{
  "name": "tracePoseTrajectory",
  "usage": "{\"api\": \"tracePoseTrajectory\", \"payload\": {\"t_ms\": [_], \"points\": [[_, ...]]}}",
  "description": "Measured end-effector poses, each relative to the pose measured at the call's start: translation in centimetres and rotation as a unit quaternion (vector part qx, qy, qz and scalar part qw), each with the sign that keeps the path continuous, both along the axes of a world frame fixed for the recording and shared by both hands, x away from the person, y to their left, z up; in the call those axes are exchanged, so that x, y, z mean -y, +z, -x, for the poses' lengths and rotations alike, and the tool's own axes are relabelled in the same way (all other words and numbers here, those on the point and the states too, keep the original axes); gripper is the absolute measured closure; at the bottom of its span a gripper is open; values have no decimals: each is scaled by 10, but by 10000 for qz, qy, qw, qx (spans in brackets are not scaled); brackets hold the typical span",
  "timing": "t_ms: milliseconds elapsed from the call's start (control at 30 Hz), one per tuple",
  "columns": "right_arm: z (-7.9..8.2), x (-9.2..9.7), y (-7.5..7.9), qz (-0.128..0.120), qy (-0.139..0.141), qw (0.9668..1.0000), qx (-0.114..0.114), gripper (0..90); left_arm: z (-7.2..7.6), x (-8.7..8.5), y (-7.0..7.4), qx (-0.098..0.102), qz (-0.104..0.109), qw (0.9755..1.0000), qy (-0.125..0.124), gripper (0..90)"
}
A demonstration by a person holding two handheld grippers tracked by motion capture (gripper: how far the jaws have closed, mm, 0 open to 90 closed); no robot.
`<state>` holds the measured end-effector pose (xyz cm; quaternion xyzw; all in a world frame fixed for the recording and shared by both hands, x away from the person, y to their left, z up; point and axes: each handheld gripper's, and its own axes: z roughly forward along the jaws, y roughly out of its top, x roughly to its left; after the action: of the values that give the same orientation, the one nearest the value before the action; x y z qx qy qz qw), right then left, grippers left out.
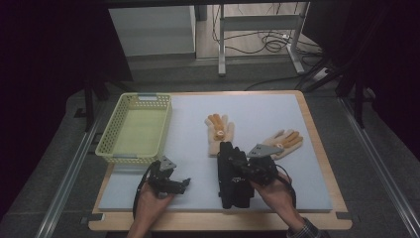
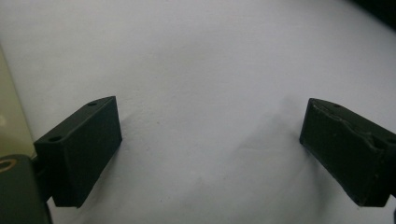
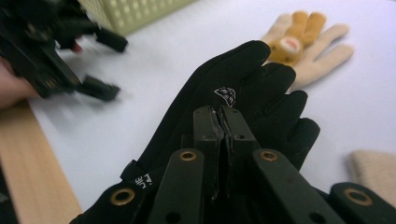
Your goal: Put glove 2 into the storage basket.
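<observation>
Right gripper — jaws clenched, seemingly pinching smooth black glove; left gripper gapes.

Table: gloves, basket.

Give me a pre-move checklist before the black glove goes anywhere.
1. Right gripper jaws shut: ok.
2. Firm hold on the black glove: cannot tell; the glove lies beneath the closed jaws, no fabric visibly pinched.
3. Left gripper free and open, over bare mat: ok.
4. Yellow basket ready to receive: ok, nothing shows inside.
5. Left gripper out of the glove's way to the basket: not ok; it sits between them.
6. Two cream-and-orange gloves apart from the black one: not ok, it meets the nearer one's cuff.
</observation>
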<state>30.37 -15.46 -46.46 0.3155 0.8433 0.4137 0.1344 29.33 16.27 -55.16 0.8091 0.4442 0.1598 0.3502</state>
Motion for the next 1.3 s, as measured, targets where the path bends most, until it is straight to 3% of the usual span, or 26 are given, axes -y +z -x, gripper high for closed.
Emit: {"api": "tracePoseTrajectory", "payload": {"t_ms": [100,133,167,200,233,267,300,367,433,533,567,600,633,667,700,833,900,1067,1200,1300], "points": [[1,-8,-24,217,-18,9997,-68,833,0,0,0,-7,-22,10000,-18,56],[1,-8,-24,217,-18,9997,-68,833,0,0,0,-6,-23,10000,-19,56],[1,-10,-36,262,21,9995,-201,785,0,0,0,-9,-24,10000,-17,56],[1,-10,-36,262,21,9995,-201,785,0,0,0,-9,-24,10000,-17,56],[0,-11,-44,249,89,9992,-301,686,0,0,0,-9,-24,10000,-17,56],[0,-11,-44,249,89,9992,-301,686,0,0,0,-9,-23,10000,-17,56],[0,-9,-42,205,144,9992,-306,610,0,0,0,-12,-26,10000,-18,56],[0,-5,-33,178,147,9996,-187,561,0,0,0,-12,-25,10000,-18,56],[0,-1,-28,152,126,9997,-128,550,0,0,0,-12,-24,10000,-18,56],[-1,16,-15,145,24,9999,32,551,0,0,0,-12,-26,10000,-19,56],[-1,29,-13,197,-69,9998,47,595,0,0,0,-12,-27,10000,-17,56],[-1,29,-13,197,-69,9998,47,595,0,0,0,-12,-27,10000,-17,56],[-1,42,-16,280,-156,9995,-2,652,0,0,0,-13,-26,10000,-17,56],[-1,42,-16,280,-156,9995,-2,652,0,0,0,-13,-26,10000,-17,56],[1,53,-24,337,-201,9991,-135,708,0,0,0,-12,-25,10000,-17,56],[7,61,-38,397,-94,9987,-313,761,0,0,0,-13,-23,10000,-17,56],[15,60,-50,450,100,9980,-438,773,0,0,0,-19,-19,10000,-19,56],[21,48,-60,507,286,9973,-447,783,0,-1,0,-31,6,10000,-28,55],[22,38,-62,433,418,9972,-455,784,-1,-3,1,-59,55,9999,-67,53],[22,24,-64,370,562,9967,-456,778,0,-5,1,-77,-72,9999,-32,27]]}}
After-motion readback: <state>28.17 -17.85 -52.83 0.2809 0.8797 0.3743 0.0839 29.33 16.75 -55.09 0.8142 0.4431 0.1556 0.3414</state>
